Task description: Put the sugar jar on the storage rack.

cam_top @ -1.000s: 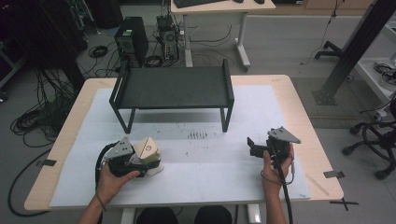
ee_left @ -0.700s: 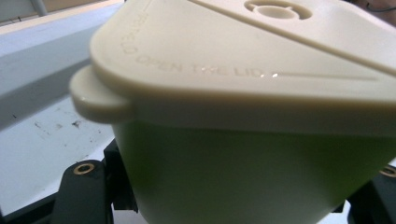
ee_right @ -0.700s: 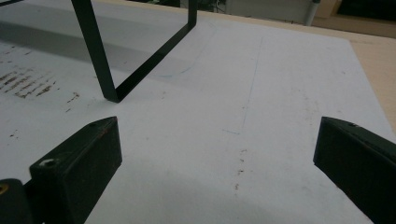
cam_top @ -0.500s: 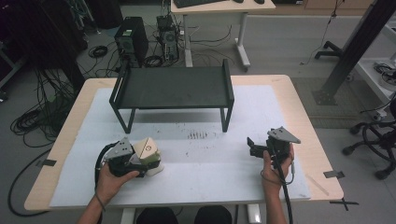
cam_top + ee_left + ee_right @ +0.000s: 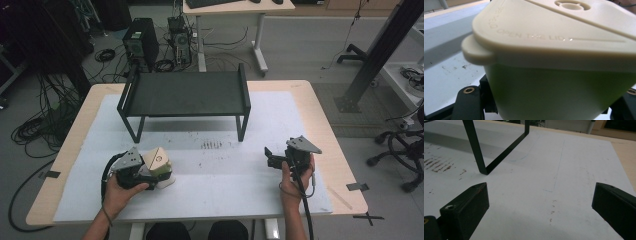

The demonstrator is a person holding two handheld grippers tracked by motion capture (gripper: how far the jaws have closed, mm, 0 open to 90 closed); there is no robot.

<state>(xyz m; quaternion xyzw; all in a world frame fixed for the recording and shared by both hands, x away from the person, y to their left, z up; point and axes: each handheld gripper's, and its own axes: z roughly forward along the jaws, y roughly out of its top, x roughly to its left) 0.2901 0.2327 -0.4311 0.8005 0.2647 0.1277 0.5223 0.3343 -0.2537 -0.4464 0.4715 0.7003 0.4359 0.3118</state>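
Note:
A pale green container with a cream triangular lid (image 5: 157, 162) (image 5: 554, 62) sits at the front left of the white mat. My left gripper (image 5: 150, 172) (image 5: 549, 110) is shut on its green body, one black jaw on each side. The lid's tab points toward the left in the left gripper view. My right gripper (image 5: 272, 157) (image 5: 539, 212) is held at the front right of the mat, jaws wide open with only bare mat between them.
A black metal shelf stand (image 5: 185, 95) stands across the back of the mat (image 5: 220, 190); one of its legs (image 5: 477, 152) rises just ahead of my right gripper. Dark scuff marks (image 5: 212, 145) lie in the mat's middle. Wooden table edges (image 5: 335, 135) frame the mat.

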